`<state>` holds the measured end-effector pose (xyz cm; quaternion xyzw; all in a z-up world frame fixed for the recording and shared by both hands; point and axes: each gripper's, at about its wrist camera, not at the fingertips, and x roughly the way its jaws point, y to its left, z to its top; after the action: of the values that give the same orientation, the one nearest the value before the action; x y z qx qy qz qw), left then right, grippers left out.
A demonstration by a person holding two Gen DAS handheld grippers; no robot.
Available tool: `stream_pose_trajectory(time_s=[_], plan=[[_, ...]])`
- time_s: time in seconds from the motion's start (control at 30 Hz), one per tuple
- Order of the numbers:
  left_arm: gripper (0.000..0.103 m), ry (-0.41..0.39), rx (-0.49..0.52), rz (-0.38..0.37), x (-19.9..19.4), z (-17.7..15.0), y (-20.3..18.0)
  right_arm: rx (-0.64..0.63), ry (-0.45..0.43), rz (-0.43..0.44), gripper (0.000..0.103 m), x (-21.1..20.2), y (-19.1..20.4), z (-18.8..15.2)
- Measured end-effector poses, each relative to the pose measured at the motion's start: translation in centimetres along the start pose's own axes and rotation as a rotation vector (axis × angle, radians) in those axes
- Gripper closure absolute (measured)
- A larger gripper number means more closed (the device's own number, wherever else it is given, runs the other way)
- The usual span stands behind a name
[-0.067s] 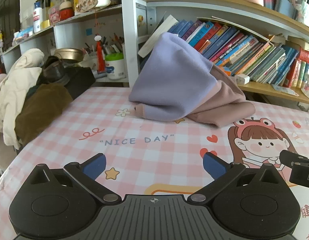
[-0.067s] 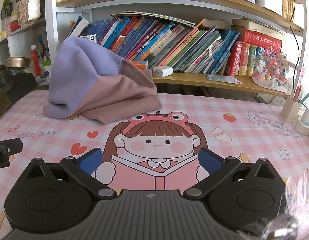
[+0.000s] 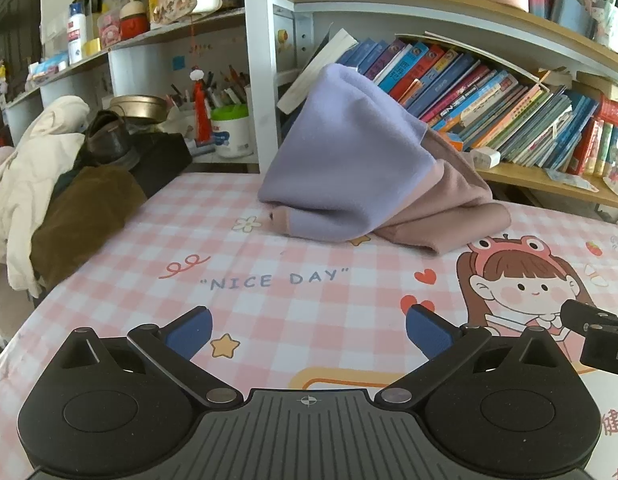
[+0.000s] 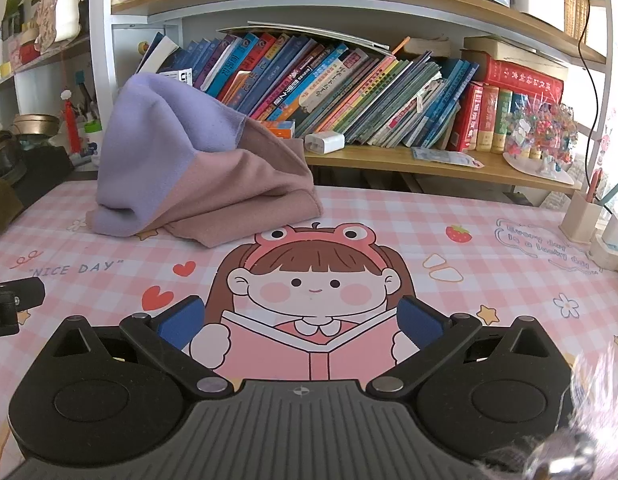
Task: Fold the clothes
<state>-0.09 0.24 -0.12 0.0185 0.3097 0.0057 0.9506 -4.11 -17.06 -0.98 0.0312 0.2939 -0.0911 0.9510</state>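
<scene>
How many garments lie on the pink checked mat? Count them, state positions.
1: a lilac-and-mauve garment heaped at the mat's far edge, leaning against the bookshelf. More clothes are piled beside the mat's left edge.

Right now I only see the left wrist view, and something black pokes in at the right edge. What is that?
Observer: The right gripper. Its own camera shows its jaws wide open, with nothing between them.
Operator: Is there anything further right on the table?
Observer: Yes, a beige pen holder stands at the far right edge of the table.
Operator: Anything next to it?
Observer: What looks like a white power strip, just right of the holder.
</scene>
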Motion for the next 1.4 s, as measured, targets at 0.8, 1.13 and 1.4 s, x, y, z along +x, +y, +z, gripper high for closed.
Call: stream_pose_trajectory(time_s=[0.8,1.13,1.4], plan=[[0.000,0.011,-0.010,0.010,-0.5,-0.8,1.2,0.010,0.009,-0.009,0.000,-0.3,0.1,-0.6],[0.000,0.015,-0.012,0.017,-0.7,-0.7,1.4,0.003,0.008,-0.009,0.000,-0.3,0.3,-0.6],[0.000,0.021,-0.011,0.017,-0.7,-0.7,1.3,0.003,0.012,-0.007,0.000,-0.2,0.4,-0.6]])
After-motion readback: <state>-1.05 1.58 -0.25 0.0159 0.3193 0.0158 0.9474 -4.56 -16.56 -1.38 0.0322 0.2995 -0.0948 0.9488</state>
